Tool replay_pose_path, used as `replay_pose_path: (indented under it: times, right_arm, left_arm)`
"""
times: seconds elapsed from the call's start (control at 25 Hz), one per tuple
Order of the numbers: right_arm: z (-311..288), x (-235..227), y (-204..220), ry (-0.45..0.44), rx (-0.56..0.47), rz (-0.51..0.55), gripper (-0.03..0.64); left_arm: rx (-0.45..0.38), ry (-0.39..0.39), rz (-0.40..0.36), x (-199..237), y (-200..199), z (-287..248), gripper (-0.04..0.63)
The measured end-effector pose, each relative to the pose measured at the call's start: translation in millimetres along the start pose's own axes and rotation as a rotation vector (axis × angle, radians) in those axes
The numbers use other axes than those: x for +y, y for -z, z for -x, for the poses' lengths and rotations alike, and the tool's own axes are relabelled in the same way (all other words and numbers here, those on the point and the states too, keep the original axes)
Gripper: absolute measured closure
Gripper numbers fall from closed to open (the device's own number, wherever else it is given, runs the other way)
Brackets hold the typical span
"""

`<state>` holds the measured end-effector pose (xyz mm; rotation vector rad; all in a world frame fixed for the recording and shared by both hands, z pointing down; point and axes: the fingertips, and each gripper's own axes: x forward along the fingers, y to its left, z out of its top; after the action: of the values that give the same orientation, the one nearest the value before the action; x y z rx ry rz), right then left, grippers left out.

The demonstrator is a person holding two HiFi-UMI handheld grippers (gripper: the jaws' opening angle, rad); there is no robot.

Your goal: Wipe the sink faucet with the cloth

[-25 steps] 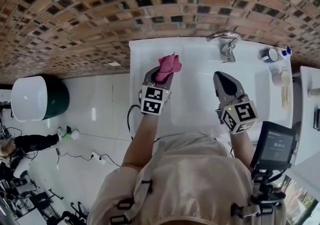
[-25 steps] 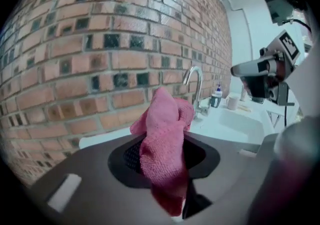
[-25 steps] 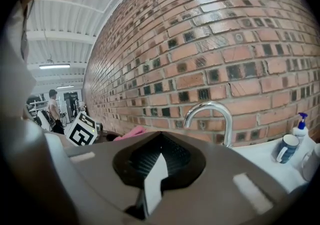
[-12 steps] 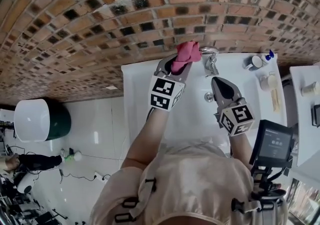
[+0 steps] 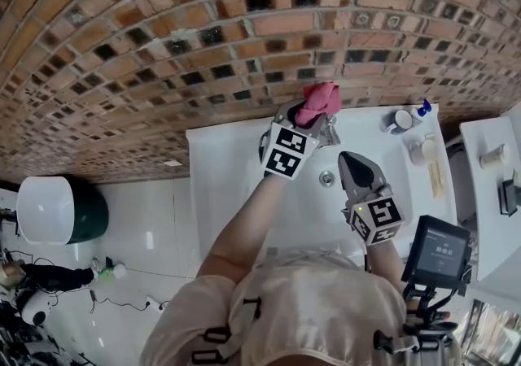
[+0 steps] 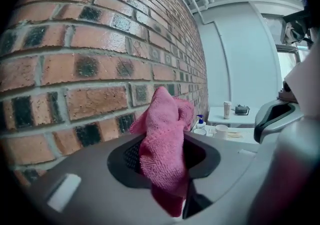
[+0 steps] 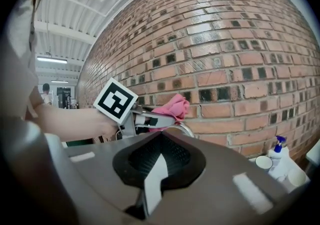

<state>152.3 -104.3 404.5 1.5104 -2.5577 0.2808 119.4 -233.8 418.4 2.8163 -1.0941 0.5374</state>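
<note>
Found the left gripper (image 5: pixel 309 119) clenched on a pink cloth (image 5: pixel 319 101), with bunched folds standing out past the jaws. Noted the cloth at the top of the chrome faucet (image 7: pixel 185 129), close against the brick wall (image 5: pixel 203 47); could not confirm contact with the spout. Found the right gripper (image 5: pixel 350 163) empty, jaws a narrow slit apart, held over the white sink (image 5: pixel 232 177) near the drain (image 5: pixel 326 179). Recorded a cup (image 5: pixel 399 120) and a soap bottle (image 5: pixel 422 107) on the sink's right ledge.
</note>
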Motion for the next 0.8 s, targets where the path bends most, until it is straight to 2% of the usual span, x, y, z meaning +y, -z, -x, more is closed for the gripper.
replay_pose_path:
  times: [0.2, 0.36, 0.56, 0.72, 0.8]
  right_arm:
    - [0, 2, 7, -0.002, 0.017, -0.014, 0.630]
    - [-3, 6, 5, -0.008, 0.009, -0.009, 0.630]
    - [-6, 11, 10, -0.021, 0.027, -0.008, 0.630]
    - [-6, 14, 15, -0.032, 0.036, -0.005, 0.630]
    - [-5, 12, 16, -0.027, 0.036, -0.007, 0.630]
  left_arm:
    - [-0.002, -0.013, 0.016, 13, 4, -1, 0.446]
    - [0.000, -0.037, 0.100, 27, 25, 17, 0.445]
    - [0.067, -0.097, 0.166, 39, 78, 25, 0.445]
    - [0.150, -0.123, 0.287, 48, 131, 25, 0.449]
    - [0.166, -0.141, 0.304, 50, 140, 29, 0.451]
